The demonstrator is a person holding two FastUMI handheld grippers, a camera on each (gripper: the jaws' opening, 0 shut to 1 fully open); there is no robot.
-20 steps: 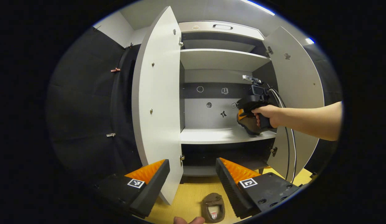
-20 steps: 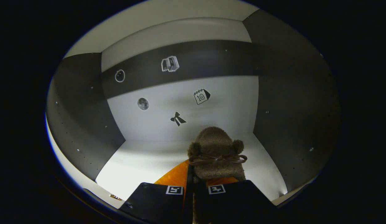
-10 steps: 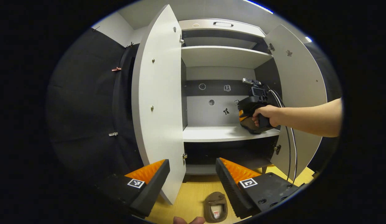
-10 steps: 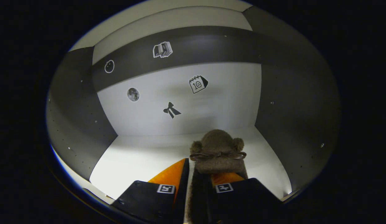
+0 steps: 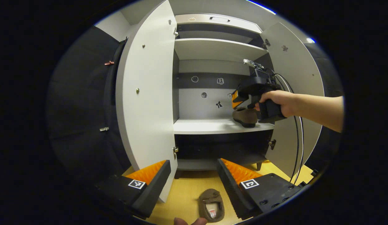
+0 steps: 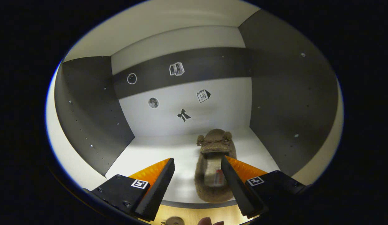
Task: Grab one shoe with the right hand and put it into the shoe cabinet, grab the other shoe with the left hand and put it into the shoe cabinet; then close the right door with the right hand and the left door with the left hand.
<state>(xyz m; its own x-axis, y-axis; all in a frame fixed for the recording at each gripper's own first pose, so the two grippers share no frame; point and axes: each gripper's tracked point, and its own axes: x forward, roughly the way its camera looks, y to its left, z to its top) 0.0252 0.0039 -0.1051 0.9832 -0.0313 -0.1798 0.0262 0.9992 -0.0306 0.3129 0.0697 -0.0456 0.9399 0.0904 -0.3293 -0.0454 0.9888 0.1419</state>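
The shoe cabinet point(image 5: 212, 50) stands open, with a gray back wall, dark side walls and white shelves. Small stickers dot the back wall: a bow point(image 6: 183, 115), a moon point(image 6: 153, 102), a little calendar point(image 6: 203, 95), a stack of books point(image 6: 176, 68) and a ring point(image 6: 131, 78).

In the left gripper view, the left door point(image 5: 147, 93) swings out wide at 9 o'clock and the right door point(image 5: 294, 87) swings out at 3 o'clock. The left door's bottom corner hangs just by the left hand-held gripper point(image 5: 194, 175), whose two fingers are spread apart with nothing between them. Past them, at 6 o'clock, the second shoe point(image 5: 211, 204), brown and fuzzy, lies on the yellow wooden floor point(image 5: 187, 190). A fingertip point(image 5: 191, 221) peeks in at the very bottom.

The first shoe point(image 6: 214, 168), also brown and fuzzy with a thin bow on top, sits on the middle shelf point(image 6: 156, 150) near its right side, toe toward the back wall. The right hand-held gripper point(image 6: 197, 173) is open wide. Its right finger is just beside the shoe's heel, and its left finger is apart from the shoe.

In the left gripper view, a hand point(image 5: 280, 101) holds that gripper just above the shoe at 2 o'clock, and cables point(image 5: 295, 140) hang down from it in front of the right door. Black cloth point(image 5: 84, 109) covers the booth wall at 9 o'clock.
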